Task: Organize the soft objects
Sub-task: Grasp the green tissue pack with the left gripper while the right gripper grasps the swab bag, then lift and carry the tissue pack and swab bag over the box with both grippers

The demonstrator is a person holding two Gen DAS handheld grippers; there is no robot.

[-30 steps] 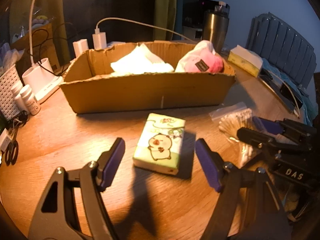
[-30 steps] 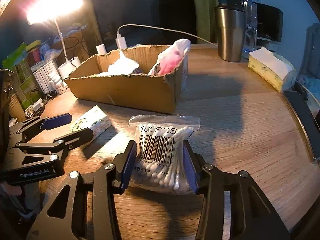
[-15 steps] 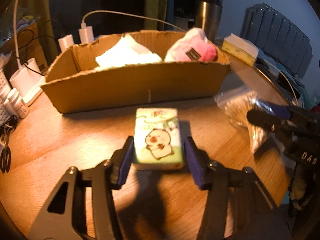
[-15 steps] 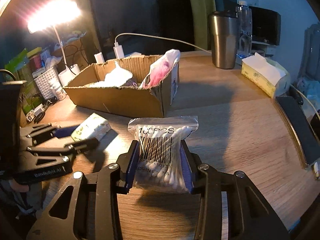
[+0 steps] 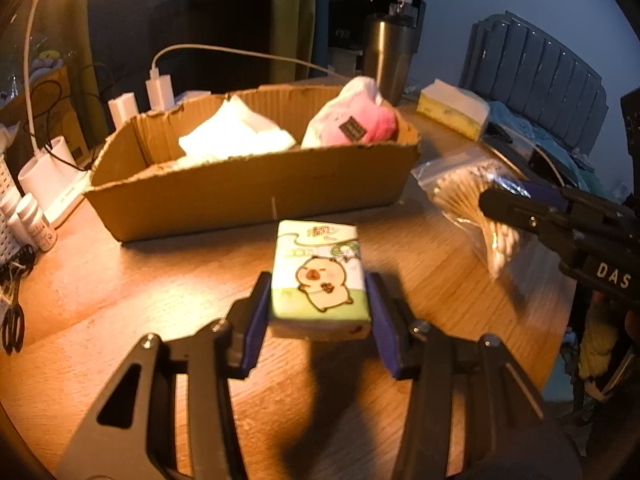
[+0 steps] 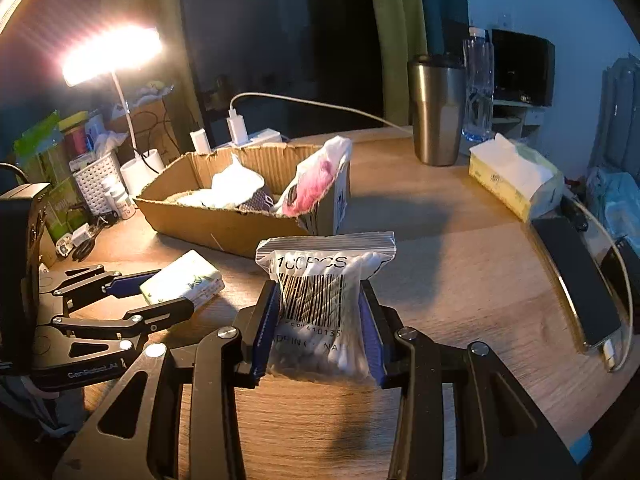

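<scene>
A green tissue pack point(image 5: 316, 248) with a cartoon animal sits between the blue pads of my left gripper point(image 5: 317, 286), whose jaws are closing and press its sides; it is just above the wooden table. My right gripper point(image 6: 319, 300) is shut on a clear zip bag of cotton swabs point(image 6: 326, 264), held upright off the table. Behind both stands an open cardboard box point(image 5: 248, 192) holding a white soft bundle point(image 5: 236, 136) and a pink plush point(image 5: 360, 124). The right wrist view shows the left gripper point(image 6: 160, 296) with the pack point(image 6: 184, 280) at lower left.
A steel tumbler point(image 6: 438, 112) and a yellow tissue box point(image 6: 516, 184) stand at the back right. A phone point(image 6: 576, 280) on a cable lies near the right edge. Small bottles point(image 5: 36, 224), scissors point(image 5: 12, 320), a lamp base and chargers crowd the left.
My left jaws have closed from wide apart onto the tissue pack, which turned straight between them. My right gripper has risen a little with the swab bag.
</scene>
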